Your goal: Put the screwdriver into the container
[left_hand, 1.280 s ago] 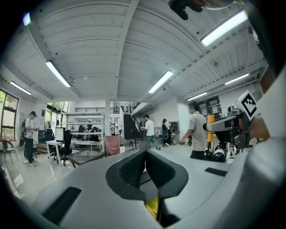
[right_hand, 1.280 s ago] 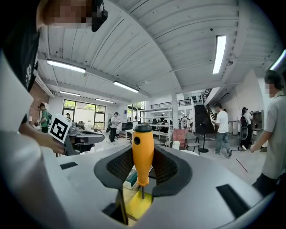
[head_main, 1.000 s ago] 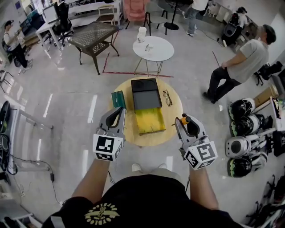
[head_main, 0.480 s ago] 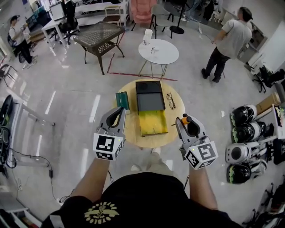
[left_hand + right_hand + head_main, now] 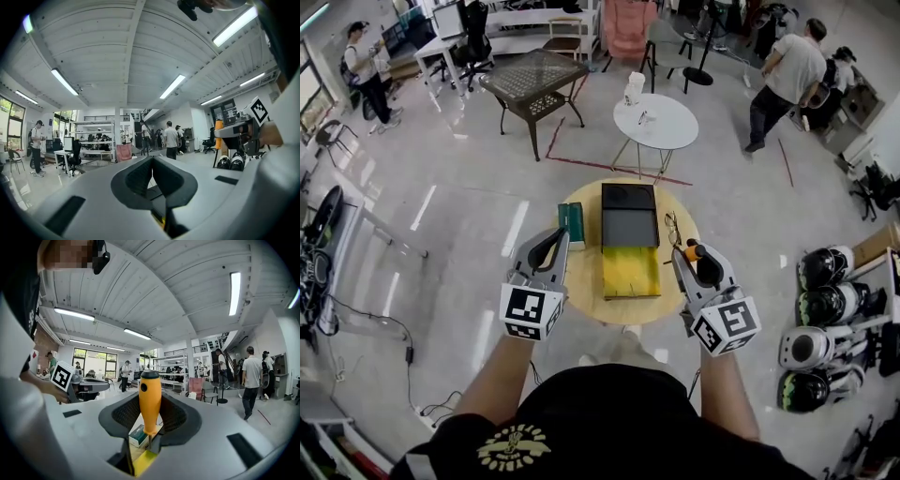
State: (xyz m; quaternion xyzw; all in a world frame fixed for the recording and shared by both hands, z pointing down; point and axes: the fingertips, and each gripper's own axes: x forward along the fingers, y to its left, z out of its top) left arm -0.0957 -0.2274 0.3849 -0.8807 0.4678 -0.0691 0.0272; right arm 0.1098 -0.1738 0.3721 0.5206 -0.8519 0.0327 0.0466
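Note:
My right gripper (image 5: 691,255) is shut on a screwdriver, whose orange handle (image 5: 693,251) sticks up between the jaws over the right edge of the round wooden table (image 5: 581,281). In the right gripper view the orange handle (image 5: 150,399) stands upright between the black pads, with its thin shaft running down below. The container (image 5: 629,215) is a black box with a yellow tray (image 5: 630,271) pulled out toward me; it sits mid-table, left of the right gripper. My left gripper (image 5: 549,240) hovers at the table's left edge, jaws closed together with nothing in them, as the left gripper view (image 5: 152,174) confirms.
A green box (image 5: 573,225) lies left of the container and a pair of glasses (image 5: 673,228) lies to its right. Beyond stand a white round table (image 5: 654,122) and a dark mesh table (image 5: 534,77). Helmets (image 5: 825,272) are shelved at right. People stand further back.
The view has slid, so the wooden table now sits a little further right. Both grippers keep the same pose and grip. A person at the back right has walked further away.

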